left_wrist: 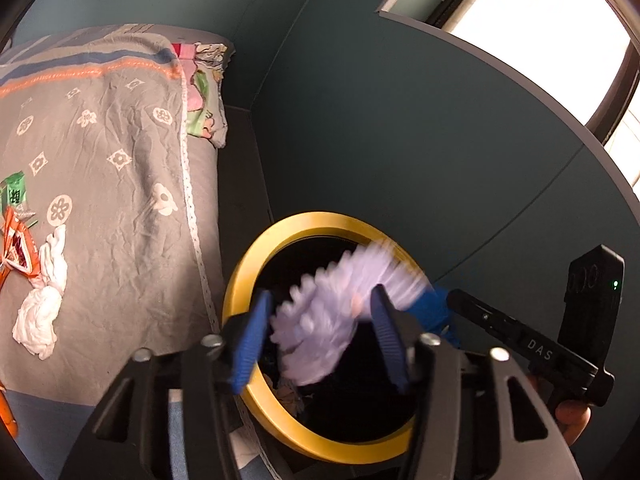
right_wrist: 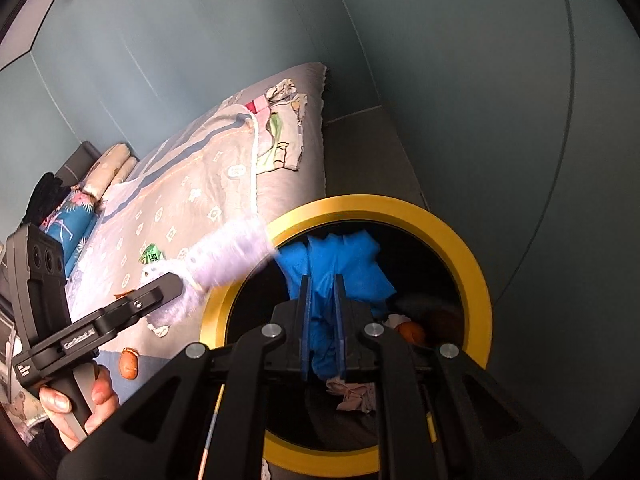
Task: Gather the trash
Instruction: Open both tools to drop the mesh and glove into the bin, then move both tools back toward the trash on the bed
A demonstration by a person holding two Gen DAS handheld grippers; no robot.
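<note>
Left tongs (left_wrist: 320, 336) are spread wide, a blurred pale lilac crinkled plastic bag (left_wrist: 340, 312) loose between them above the round yellow-rimmed black bin (right_wrist: 460, 236). Right tongs (right_wrist: 322, 320) are clenched on soft blue crumpled plastic (right_wrist: 344, 260) over the bin's mouth.

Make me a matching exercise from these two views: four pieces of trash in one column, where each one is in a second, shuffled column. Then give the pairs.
Things
1. pale lilac bag
2. blue bag
3. white tissue wad
4. green wrapper

Places
A. lying on the bedspread, next to an orange wrapper
B. clamped in the right gripper over the yellow-rimmed bin
C. blurred, between the left gripper fingers
D. on the bedspread, farther up than the orange wrapper

Pairs: 1-C, 2-B, 3-A, 4-D
</note>
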